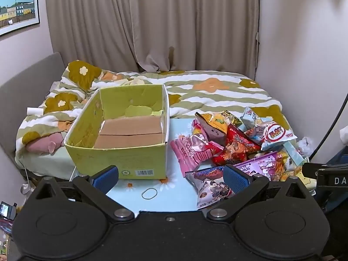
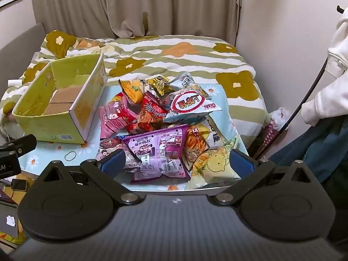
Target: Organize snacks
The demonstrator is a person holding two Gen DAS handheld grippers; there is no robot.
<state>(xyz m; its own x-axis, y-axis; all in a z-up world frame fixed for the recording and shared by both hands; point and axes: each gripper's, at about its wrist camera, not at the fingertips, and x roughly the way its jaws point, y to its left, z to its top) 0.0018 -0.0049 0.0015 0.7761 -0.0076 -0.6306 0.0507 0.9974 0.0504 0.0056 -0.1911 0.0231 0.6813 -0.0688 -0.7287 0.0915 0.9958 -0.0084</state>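
Green cardboard box (image 1: 121,150) at table (image 1: 134,198) left edge: empty, nothing sorted yet. Snack-bag pile (image 2: 165,119) fills right side, all left to move. Left gripper (image 1: 170,177) and right gripper (image 2: 177,163): jaws spread, holding nothing. Rubber band (image 1: 149,193) loose near front edge.

Lower snack bags (image 2: 195,150) buried, labels maybe unreadable

I can read "Oishi" on the white-and-blue snack bag (image 2: 191,106) (upside down), and "DA" on a black mount (image 1: 332,179)
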